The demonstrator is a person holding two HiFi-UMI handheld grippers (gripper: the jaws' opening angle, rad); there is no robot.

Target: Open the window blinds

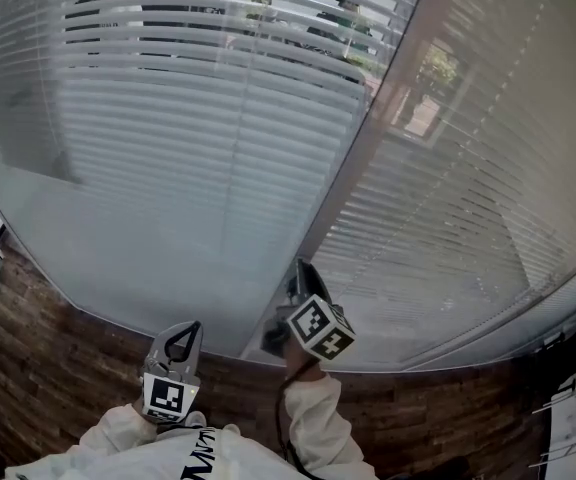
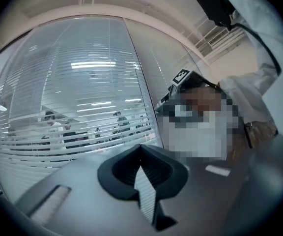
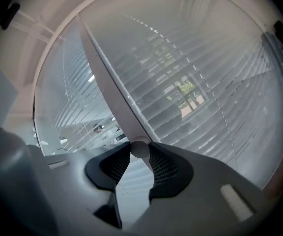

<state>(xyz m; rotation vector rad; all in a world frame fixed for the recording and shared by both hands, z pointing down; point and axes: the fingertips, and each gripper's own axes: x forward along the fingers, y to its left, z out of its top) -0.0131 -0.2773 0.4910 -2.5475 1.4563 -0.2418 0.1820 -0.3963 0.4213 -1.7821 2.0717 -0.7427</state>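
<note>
Clearly R claw (image 3: 140, 151) gripped the blinds' (image 1: 198, 118) tilt wand (image 3: 140, 147) beside the mullion (image 1: 368, 158); prob. light, stiff, slick, best held low. L claw (image 2: 141, 149) was shut, empty.

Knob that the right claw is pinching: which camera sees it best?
The right gripper view. There the round knob is pinched by the right claw, on the window post. In the head view the claw hides it. In the left gripper view it cannot be made out.
</note>
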